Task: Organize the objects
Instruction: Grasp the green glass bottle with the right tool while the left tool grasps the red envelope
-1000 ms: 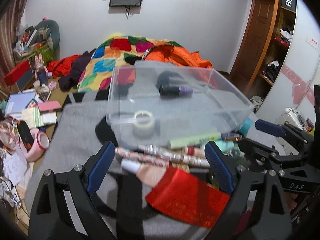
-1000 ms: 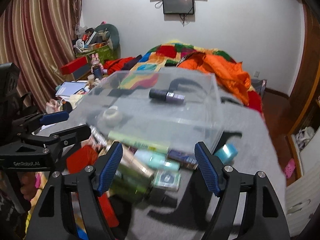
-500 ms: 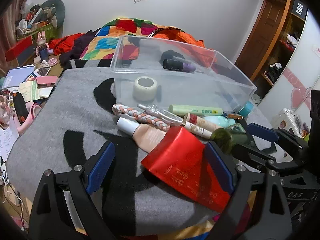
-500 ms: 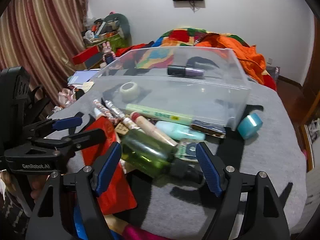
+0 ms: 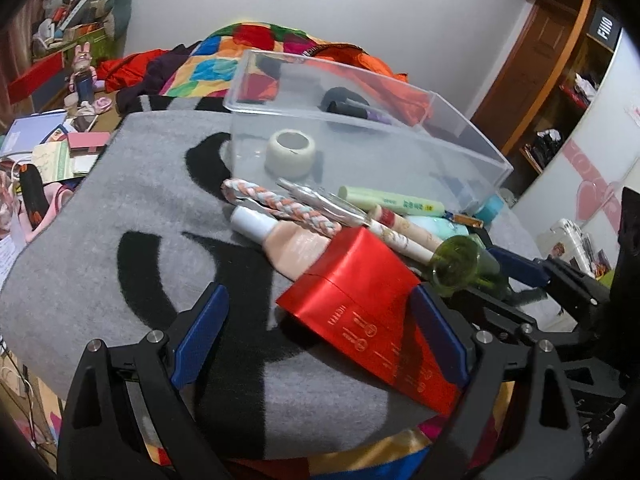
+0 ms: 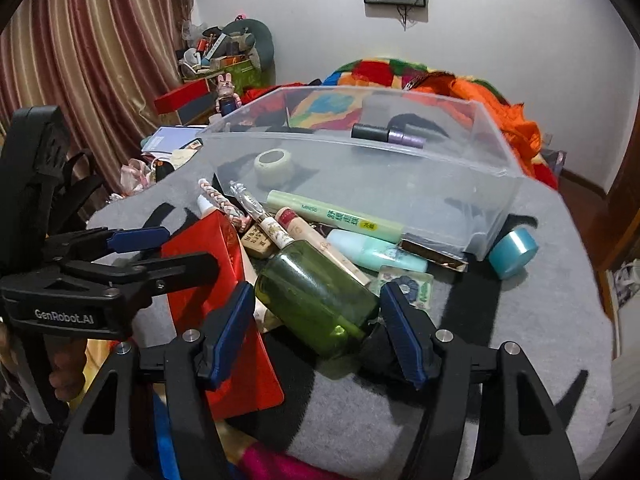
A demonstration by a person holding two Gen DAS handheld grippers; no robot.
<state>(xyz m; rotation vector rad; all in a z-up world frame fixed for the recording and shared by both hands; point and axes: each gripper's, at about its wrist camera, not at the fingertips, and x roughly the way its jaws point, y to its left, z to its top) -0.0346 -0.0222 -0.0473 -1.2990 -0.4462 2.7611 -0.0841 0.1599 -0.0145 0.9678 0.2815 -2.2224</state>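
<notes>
1. We have brought both tools down over the last second: the pile of toiletries that sat low and blurred in the earlier views now fills the middle of both frames.
2. Our right gripper (image 6: 316, 316) has just been closing its jaws. The green bottle (image 6: 316, 296) lies between them at lower centre of the right view, but we judge the blue pads are not yet pressing on it, so nothing is held.
3. Our left gripper (image 5: 320, 340) has its jaws spread wide and empty. The red packet (image 5: 368, 312) lies between them at lower centre of the left view.
4. This suggests the bottle is the next thing to lift into the clear bin (image 6: 500, 184), which sits behind the pile, at upper centre of the right view.
5. The bin already holds a tape roll (image 6: 274, 166) and a dark tube with a purple end (image 6: 388, 135).
6. In the way: the bottle rests partly on the red packet and against a cream tube (image 6: 320, 240), so a squeeze could drag its neighbours.
7. Also loose on the grey blanket (image 5: 120, 220): a pale green tube (image 6: 332, 216), a mint tube (image 6: 376, 254) and a blue roll (image 6: 514, 252) at right.
</notes>
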